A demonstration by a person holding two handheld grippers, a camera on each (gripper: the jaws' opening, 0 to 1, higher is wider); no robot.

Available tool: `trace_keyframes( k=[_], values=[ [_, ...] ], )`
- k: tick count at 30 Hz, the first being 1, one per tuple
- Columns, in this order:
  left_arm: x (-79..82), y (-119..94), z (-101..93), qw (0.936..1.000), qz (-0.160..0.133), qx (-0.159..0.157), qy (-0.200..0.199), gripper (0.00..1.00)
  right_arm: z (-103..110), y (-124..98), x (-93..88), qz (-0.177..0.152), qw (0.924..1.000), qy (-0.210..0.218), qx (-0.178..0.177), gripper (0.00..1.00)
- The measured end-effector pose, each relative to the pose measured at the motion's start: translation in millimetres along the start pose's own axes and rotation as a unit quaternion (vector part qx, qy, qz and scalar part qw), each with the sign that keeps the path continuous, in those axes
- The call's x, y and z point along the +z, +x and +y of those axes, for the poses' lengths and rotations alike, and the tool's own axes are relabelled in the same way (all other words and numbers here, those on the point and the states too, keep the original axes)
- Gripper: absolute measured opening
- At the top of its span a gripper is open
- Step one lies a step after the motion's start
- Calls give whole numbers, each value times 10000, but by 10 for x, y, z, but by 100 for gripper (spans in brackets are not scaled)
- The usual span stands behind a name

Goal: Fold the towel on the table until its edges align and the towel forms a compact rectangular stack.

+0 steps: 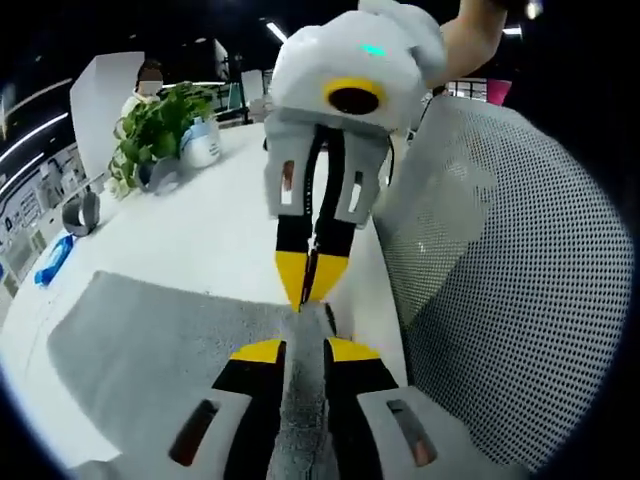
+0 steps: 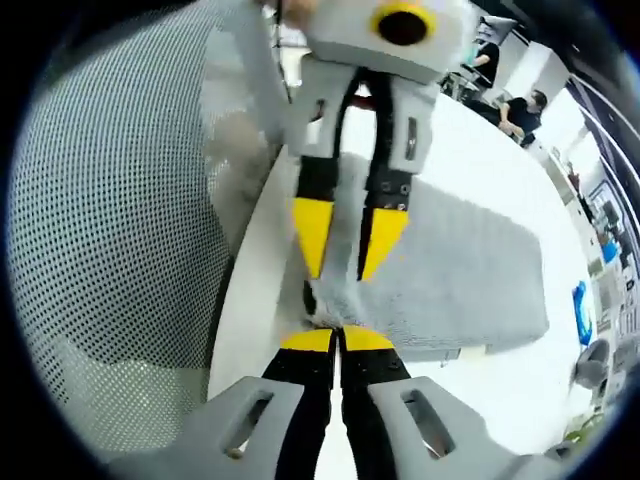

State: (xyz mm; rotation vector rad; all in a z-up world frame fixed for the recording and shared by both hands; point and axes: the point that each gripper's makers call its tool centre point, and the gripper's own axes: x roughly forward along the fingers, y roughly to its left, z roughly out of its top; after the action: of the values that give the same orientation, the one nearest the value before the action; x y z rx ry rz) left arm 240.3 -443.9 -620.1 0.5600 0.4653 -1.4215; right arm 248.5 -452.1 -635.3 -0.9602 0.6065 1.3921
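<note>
The near end of the grey terry towel (image 1: 160, 350) runs under the left gripper (image 1: 303, 352) and off the bottom of the left gripper view, so its nearest edge and corners cannot be seen there; a ridge of the cloth stands up between that gripper's yellow-tipped black jaws, which are closed onto it. The right gripper (image 1: 310, 292) comes down into this view from above, its jaw tips drawn together on the same ridge of towel just beyond the left gripper's tips. In the right gripper view the right gripper (image 2: 338, 338) rises from the bottom with its jaws together on the towel's edge (image 2: 470, 280), while the left gripper (image 2: 345, 255) reaches in from the top, a strip of cloth pinched between its jaws; the two tips nearly touch, and the fold they hold is bunched and hard to read. The rest of the towel lies flat on the white table (image 1: 210, 230), stretching away from the edge where the grippers meet. A grey mesh chair back (image 1: 520, 300) stands just beside that table edge and hides whatever lies behind it. At the far side of the table a white pot (image 1: 202, 142) holds a leafy green plant (image 1: 150, 135), with a dark round object (image 1: 82, 213) and a blue item (image 1: 52, 262) nearby, both too small to identify. A person sits behind the plant, partly screened by its leaves; other seated people in the right gripper view are tiny and blurred.
</note>
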Motion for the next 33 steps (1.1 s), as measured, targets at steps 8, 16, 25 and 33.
trace_keyframes(
  k=[8,16,25,33],
  values=[
    [-137,99,171,9975,372,286,-538,13,-116,45,118,-178,9975,681,0,0],
    [-356,40,361,9803,205,420,-1920,3,24,-41,63,-316,9979,552,-100,0],
    [-367,54,350,9841,179,431,-1714,3,252,77,-81,162,9999,20,24,6],
    [-366,52,356,9819,132,424,-1841,3,313,225,-86,460,9977,-486,-110,11]
  ],
)
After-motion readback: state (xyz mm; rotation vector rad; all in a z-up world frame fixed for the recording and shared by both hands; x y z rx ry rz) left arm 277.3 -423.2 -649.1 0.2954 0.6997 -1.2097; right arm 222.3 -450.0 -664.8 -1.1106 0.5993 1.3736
